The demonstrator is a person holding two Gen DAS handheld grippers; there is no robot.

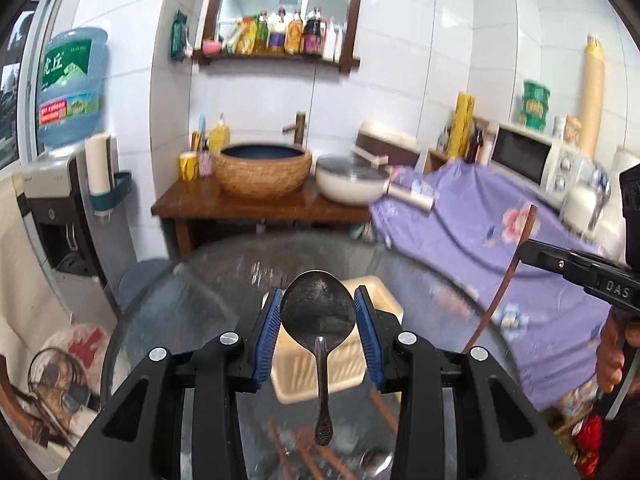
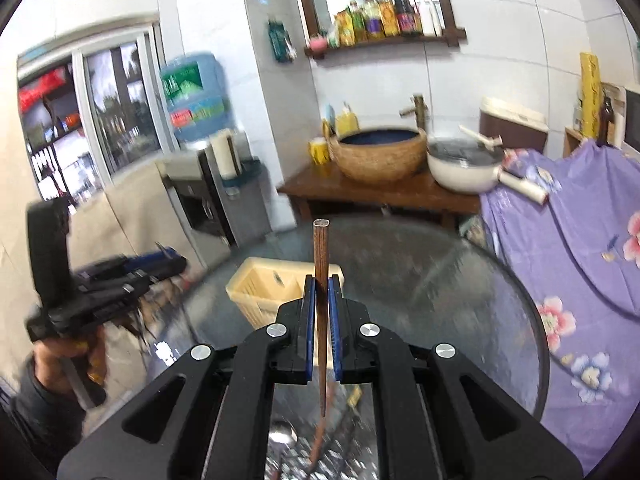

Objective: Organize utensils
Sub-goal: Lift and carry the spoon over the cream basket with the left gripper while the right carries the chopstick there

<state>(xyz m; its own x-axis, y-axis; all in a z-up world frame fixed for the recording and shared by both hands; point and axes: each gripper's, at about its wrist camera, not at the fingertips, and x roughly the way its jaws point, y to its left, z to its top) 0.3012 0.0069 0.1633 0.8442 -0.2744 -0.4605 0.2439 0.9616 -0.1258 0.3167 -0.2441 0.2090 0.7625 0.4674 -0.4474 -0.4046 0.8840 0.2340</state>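
Observation:
My left gripper [image 1: 319, 293] is shut on the bowl of a dark metal spoon [image 1: 318, 316], whose handle hangs down toward me. My right gripper [image 2: 322, 280] is shut on a brown wooden chopstick [image 2: 321, 246] that points up and away. Both are held above a round glass table [image 2: 440, 280]. A cream slotted utensil basket [image 2: 262, 286] stands on the glass just beyond the fingers, also visible as the basket [image 1: 386, 300] in the left wrist view. Loose chopsticks [image 1: 304, 454] and another spoon [image 1: 376, 462] lie blurred on the glass below.
A purple floral cloth [image 1: 500, 248] covers furniture to the right of the table. Behind stand a wooden stand [image 1: 240, 204] with a woven basin [image 1: 264, 172] and a white pan [image 1: 352, 184]. A water dispenser [image 1: 60, 208] is at the left.

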